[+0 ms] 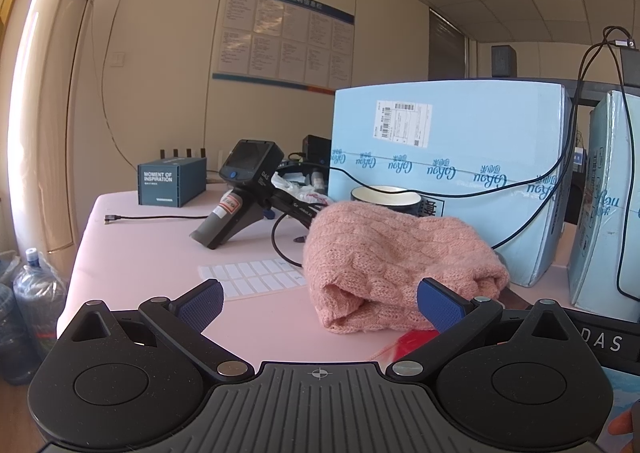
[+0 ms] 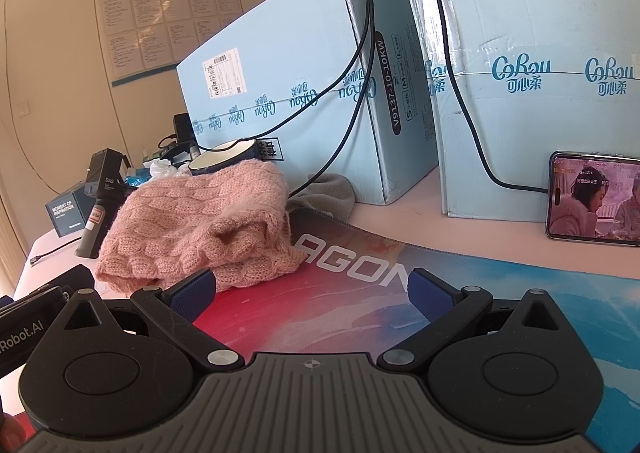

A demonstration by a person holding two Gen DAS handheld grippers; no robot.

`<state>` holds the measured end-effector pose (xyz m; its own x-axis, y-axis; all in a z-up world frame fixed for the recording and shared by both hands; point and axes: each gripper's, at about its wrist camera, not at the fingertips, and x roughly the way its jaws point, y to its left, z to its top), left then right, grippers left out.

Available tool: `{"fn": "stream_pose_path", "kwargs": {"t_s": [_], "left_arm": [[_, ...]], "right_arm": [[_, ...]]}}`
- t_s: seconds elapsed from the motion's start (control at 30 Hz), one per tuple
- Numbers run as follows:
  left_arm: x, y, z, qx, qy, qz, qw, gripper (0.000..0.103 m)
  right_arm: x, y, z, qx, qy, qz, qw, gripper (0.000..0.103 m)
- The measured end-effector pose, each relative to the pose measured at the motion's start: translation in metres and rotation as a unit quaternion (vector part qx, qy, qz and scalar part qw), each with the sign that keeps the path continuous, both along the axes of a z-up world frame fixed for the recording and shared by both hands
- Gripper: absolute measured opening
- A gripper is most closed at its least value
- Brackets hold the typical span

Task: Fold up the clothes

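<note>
Pink cable-knit sweater (image 1: 396,265) bundled on pink table (image 1: 152,253), partly over printed desk mat (image 2: 400,313). Left gripper (image 1: 320,303) and right gripper (image 2: 310,291) both spread, empty. Risk: snagging loose knit, dragging black cable (image 1: 280,249).

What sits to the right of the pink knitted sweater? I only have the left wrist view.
Observer: A smartphone with a lit screen leans against the right-hand pale blue cardboard box.
Operator: What is under the sweater on that side?
Observer: The right edge of the pink knitted sweater lies on a red and blue printed mat lettered AGON.
Operator: And the right gripper?
Observer: The right gripper is open, low over that mat, with its left finger at the sweater's near edge.
</note>
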<state>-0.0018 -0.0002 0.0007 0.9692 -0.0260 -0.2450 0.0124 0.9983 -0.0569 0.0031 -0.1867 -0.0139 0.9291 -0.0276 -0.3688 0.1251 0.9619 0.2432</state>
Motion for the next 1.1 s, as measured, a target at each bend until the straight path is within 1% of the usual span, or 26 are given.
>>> {"fn": "stream_pose_path", "kwargs": {"t_s": [1.1], "left_arm": [[0.0003,0.0013,-0.0001,0.000,0.000,0.000,1.0000,0.103]], "right_arm": [[-0.0001,-0.0011,-0.0006,0.005,0.002,0.000,1.000,0.103]]}}
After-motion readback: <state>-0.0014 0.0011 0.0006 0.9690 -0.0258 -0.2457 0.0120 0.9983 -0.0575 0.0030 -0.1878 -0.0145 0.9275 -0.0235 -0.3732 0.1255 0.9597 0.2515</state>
